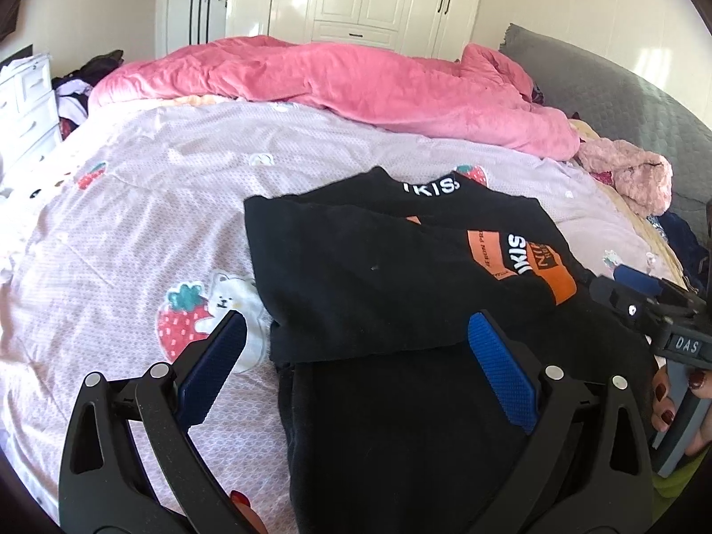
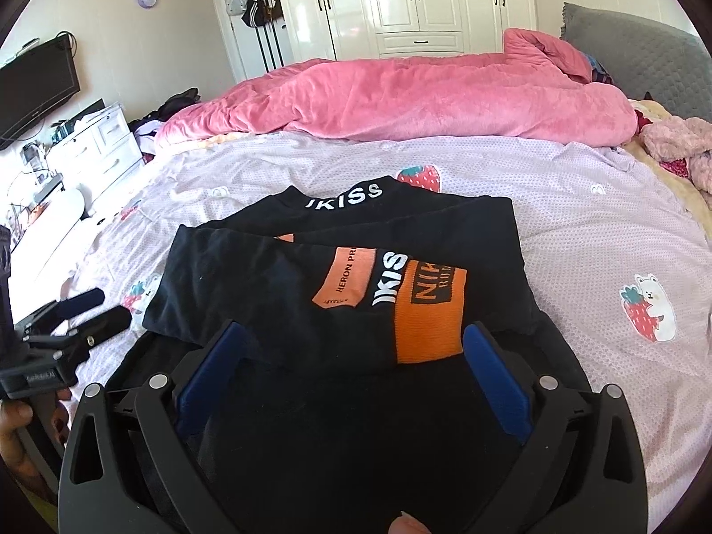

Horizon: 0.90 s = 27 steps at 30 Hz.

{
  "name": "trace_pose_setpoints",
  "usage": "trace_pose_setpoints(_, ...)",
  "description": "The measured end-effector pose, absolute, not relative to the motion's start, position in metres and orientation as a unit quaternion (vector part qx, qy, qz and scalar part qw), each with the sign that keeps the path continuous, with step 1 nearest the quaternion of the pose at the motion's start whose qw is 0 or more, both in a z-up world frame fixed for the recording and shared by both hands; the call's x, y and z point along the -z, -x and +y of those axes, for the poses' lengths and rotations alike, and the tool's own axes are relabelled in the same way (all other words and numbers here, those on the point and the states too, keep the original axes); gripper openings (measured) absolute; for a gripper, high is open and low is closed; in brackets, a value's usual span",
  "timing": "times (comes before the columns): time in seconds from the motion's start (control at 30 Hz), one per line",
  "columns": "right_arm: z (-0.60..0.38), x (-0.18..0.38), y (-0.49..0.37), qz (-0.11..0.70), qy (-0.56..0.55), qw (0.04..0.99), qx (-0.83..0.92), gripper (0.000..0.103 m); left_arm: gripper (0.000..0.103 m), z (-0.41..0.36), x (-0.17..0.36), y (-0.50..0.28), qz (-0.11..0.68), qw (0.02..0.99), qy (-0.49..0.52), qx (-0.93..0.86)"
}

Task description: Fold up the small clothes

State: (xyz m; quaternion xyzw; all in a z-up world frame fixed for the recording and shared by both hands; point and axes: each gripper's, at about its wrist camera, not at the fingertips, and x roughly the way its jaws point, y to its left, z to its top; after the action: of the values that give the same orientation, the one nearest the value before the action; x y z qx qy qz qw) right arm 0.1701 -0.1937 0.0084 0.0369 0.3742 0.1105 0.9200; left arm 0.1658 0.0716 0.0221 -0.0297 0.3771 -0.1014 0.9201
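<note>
A small black garment (image 1: 378, 276) with orange patches and white lettering lies partly folded on the pink strawberry-print bedsheet (image 1: 133, 222). It also shows in the right wrist view (image 2: 338, 293). My left gripper (image 1: 356, 342) is open and empty, its blue pads spread over the garment's near left edge. My right gripper (image 2: 351, 356) is open and empty, its pads on either side of the garment's near part by the orange cuff (image 2: 427, 316). The right gripper also shows at the right edge of the left wrist view (image 1: 641, 289), and the left gripper at the left edge of the right wrist view (image 2: 84, 311).
A pink duvet (image 1: 338, 80) is bunched across the far side of the bed. A grey headboard cushion (image 1: 623, 102) and a fluffy pink item (image 1: 632, 173) are at the right. White drawers (image 2: 102, 147) and a TV (image 2: 35, 84) stand left; white wardrobes (image 2: 400, 0) are behind.
</note>
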Motion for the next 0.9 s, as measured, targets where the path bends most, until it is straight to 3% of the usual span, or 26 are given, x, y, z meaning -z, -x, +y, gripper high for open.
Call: trace_pose_setpoints(0.9,-0.202,-0.040,-0.106,0.358,-0.009,0.923,-0.139,0.099,0.094,0.056,-0.059,-0.088,0.337,0.936,0.052,0.086)
